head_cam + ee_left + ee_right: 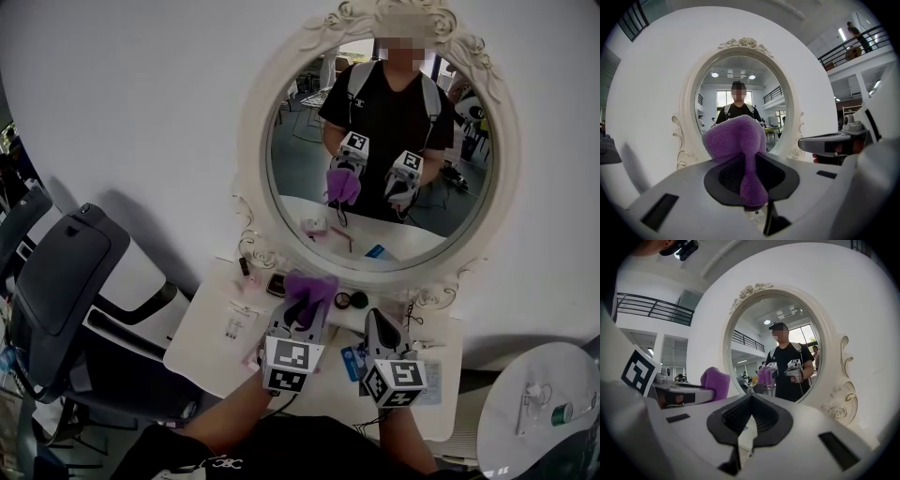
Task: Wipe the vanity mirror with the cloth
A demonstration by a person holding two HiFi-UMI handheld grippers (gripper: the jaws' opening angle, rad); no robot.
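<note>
Left gripper [302, 314], right gripper [376, 324], one cloth [312, 286], one mirror [309, 173]

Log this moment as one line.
stage: wipe not begun | left tongs: shut on purple cloth, clear of vanity mirror | right tongs: shut, empty

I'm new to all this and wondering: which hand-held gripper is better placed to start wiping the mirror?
Left. The left hand-held gripper is shut on the purple cloth, which bunches ahead of its jaws toward the mirror. The right hand-held gripper is shut with nothing in it.
</note>
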